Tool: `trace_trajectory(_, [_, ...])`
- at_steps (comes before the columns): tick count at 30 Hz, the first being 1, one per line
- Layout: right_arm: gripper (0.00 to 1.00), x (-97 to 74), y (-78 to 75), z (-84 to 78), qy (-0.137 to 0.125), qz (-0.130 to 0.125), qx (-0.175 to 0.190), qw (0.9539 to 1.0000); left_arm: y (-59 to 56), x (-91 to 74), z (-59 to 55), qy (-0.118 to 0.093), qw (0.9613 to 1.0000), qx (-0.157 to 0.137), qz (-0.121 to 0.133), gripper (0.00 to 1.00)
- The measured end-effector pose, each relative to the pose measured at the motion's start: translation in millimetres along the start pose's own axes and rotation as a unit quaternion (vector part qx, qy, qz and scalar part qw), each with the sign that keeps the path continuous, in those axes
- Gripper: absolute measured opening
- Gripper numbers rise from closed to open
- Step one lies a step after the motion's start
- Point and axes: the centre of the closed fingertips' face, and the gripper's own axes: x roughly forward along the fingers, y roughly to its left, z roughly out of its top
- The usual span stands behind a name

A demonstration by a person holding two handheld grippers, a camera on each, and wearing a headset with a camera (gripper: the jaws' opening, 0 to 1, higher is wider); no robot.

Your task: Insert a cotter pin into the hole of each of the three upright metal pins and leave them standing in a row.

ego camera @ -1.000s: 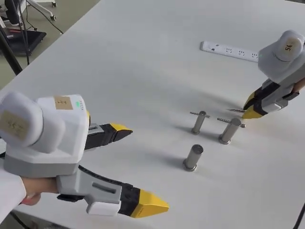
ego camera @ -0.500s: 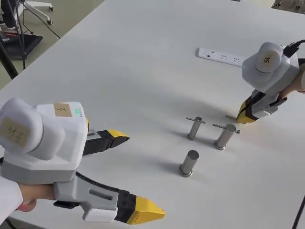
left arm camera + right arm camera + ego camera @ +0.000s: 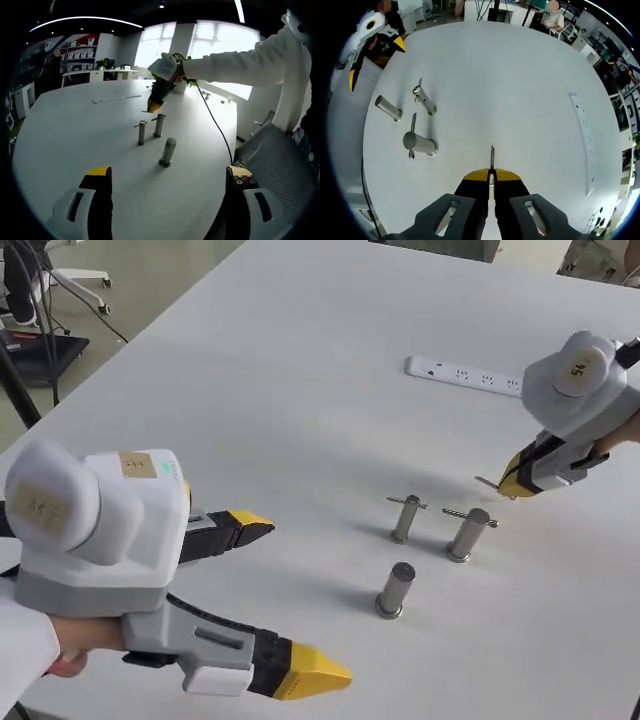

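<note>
White counter (image 3: 300, 390) carries three short upright steel pins: the two farther pins (image 3: 405, 518) (image 3: 468, 533) already hold cotter pins; the nearest bare steel pin (image 3: 396, 590) has none. The right claw (image 3: 515, 483) is clenched on a thin wire cotter pin (image 3: 492, 157), tip forward for threading, near them. The left claw (image 3: 292, 602) hovers spread wide, empty, likely to steady that pin.

pins (image 3: 396, 589) silver | table (image 3: 300, 390) white | right tongs (image 3: 491, 177) yellow-black | cotter pin (image 3: 492, 157) apparently grey

Head cam looks down, L/R gripper cams low; all share pins (image 3: 397, 588).
</note>
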Motion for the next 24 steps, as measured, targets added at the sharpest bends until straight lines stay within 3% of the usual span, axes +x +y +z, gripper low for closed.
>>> trace_trajectory(3, [0.0,-16.0,3.3,4.9,-0.013,-0.011,-0.01,0.9998,-1.5,-0.4,4.8,-0.006,1.0,-0.002,-0.003,0.94])
trace_trajectory(11, [0.0,-51.4,21.4,13.1,-0.05,-0.042,-0.046,0.9968,-2.3,2.5,6.0,0.006,1.0,0.002,-0.005,0.93])
trace_trajectory(21, [0.0,-80.5,39.4,25.9,-0.08,-0.07,-0.064,0.9923,-1.6,7.9,21.6,-0.013,0.9999,-0.005,-0.006,0.92])
trace_trajectory(24, [0.0,-88.4,46.2,33.9,-0.094,-0.08,-0.071,0.9899,1.4,9.1,27.0,-0.019,0.9996,-0.021,-0.004,0.9])
